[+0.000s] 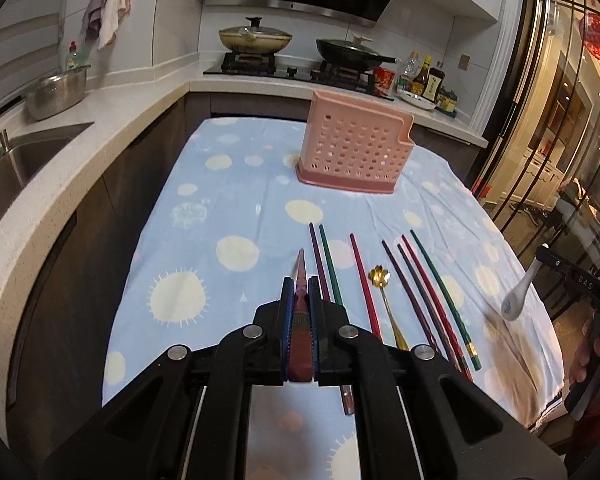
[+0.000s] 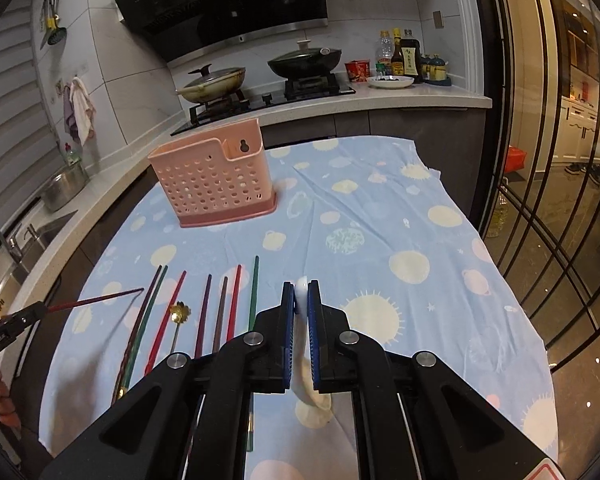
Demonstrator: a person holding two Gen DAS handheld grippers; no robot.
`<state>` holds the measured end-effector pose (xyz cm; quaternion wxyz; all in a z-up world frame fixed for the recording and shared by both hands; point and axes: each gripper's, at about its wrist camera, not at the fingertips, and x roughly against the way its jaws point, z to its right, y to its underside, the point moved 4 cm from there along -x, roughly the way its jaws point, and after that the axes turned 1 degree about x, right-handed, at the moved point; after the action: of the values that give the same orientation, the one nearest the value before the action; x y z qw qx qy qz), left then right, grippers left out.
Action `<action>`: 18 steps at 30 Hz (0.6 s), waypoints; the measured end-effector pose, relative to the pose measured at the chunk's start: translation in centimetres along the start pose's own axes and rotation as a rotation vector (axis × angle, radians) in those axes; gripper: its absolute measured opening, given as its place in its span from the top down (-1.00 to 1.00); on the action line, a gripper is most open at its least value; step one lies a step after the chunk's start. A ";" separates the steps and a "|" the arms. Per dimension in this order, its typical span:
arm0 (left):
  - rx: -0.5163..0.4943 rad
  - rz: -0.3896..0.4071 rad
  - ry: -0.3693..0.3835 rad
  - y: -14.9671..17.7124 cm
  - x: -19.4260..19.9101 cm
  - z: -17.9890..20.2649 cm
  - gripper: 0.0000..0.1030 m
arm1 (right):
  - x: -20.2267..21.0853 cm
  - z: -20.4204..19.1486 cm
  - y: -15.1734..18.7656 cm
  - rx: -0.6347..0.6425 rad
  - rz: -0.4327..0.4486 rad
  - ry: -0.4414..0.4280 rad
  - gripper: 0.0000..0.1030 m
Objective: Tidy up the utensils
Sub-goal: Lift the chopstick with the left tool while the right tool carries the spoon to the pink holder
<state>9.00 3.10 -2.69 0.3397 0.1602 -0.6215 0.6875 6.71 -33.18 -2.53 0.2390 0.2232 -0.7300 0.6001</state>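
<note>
My left gripper (image 1: 300,286) is shut on a dark red chopstick (image 1: 300,262) and holds it above the table, tip forward. The same chopstick (image 2: 100,299) sticks out of that gripper (image 2: 40,309) at the left edge of the right wrist view. My right gripper (image 2: 301,292) is shut on the handle of a white ceramic spoon (image 2: 314,402), whose bowl hangs below the fingers. From the left wrist view this spoon (image 1: 516,298) dangles from the right gripper (image 1: 548,254). Several coloured chopsticks (image 1: 416,292) and a gold flower spoon (image 1: 382,278) lie on the cloth. The pink perforated holder (image 1: 356,152) stands farther back.
A blue cloth with pale circles (image 2: 380,220) covers the table. A sink (image 1: 24,156) and steel bowl (image 1: 56,94) are on the counter to the left. A stove with two lidded pans (image 2: 260,76) and bottles (image 2: 404,56) is behind. Glass doors (image 2: 548,160) run along the right.
</note>
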 end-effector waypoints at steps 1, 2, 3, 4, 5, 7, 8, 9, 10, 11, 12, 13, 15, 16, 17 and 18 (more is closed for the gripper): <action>-0.006 0.016 -0.002 -0.7 0.1 0.1 0.87 | 0.0 0.0 -0.5 0.004 0.009 0.000 0.88; -0.010 0.030 -0.004 -1.5 0.1 0.2 0.87 | 0.1 0.0 -1.0 0.004 0.017 -0.002 0.88; -0.013 0.042 -0.004 -2.2 0.1 0.3 0.87 | 0.1 -0.1 -1.5 0.002 0.023 -0.010 0.88; -0.018 0.052 -0.002 -2.9 0.1 0.4 0.87 | 0.0 -0.1 -2.0 -0.002 0.027 -0.021 0.88; -0.024 0.064 -0.003 -3.7 0.1 0.5 0.87 | 0.0 -0.2 -2.5 -0.007 0.032 -0.036 0.88; -0.037 0.086 -0.003 -5.4 -0.2 0.9 0.87 | -0.3 -0.5 -3.8 -0.016 0.041 -0.068 0.88; -0.043 0.098 -0.002 -6.3 -0.2 1.1 0.87 | -0.5 -0.7 -4.4 -0.015 0.046 -0.079 0.88; -0.049 0.110 0.001 -7.2 -0.3 1.3 0.87 | -0.7 -1.0 -5.1 -0.013 0.053 -0.087 0.88; -0.053 0.123 0.003 -8.1 -0.3 1.4 0.87 | -1.0 -1.2 -5.9 -0.007 0.060 -0.089 0.88; -0.057 0.136 0.006 -9.1 -0.4 1.6 0.87 | -1.4 -1.5 -6.7 0.000 0.067 -0.087 0.88; -0.060 0.151 0.009 -10.1 -0.3 1.8 0.87 | -1.7 -1.8 -7.5 0.004 0.074 -0.089 0.88; -0.065 0.166 0.012 -11.0 -0.3 2.0 0.87 | -2.0 -2.0 -8.3 0.004 0.079 -0.099 0.87; -0.076 0.197 0.016 -13.2 -0.2 2.5 0.87 | -2.7 -2.6 -10.1 0.002 0.088 -0.126 0.88; -0.082 0.212 0.021 -14.3 -0.2 2.8 0.87 | -3.1 -2.9 -11.1 0.002 0.092 -0.140 0.88; -0.086 0.226 0.025 -15.4 -0.2 3.1 0.87 | -3.5 -3.3 -12.0 0.002 0.096 -0.152 0.88; -0.091 0.240 0.029 -16.5 -0.2 3.4 0.87 | -4.0 -3.7 -13.0 0.004 0.102 -0.160 0.88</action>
<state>19.46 -0.25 10.08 0.2710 0.0593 -0.6620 0.6963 18.10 -31.72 5.63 0.1485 0.2337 -0.7561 0.5930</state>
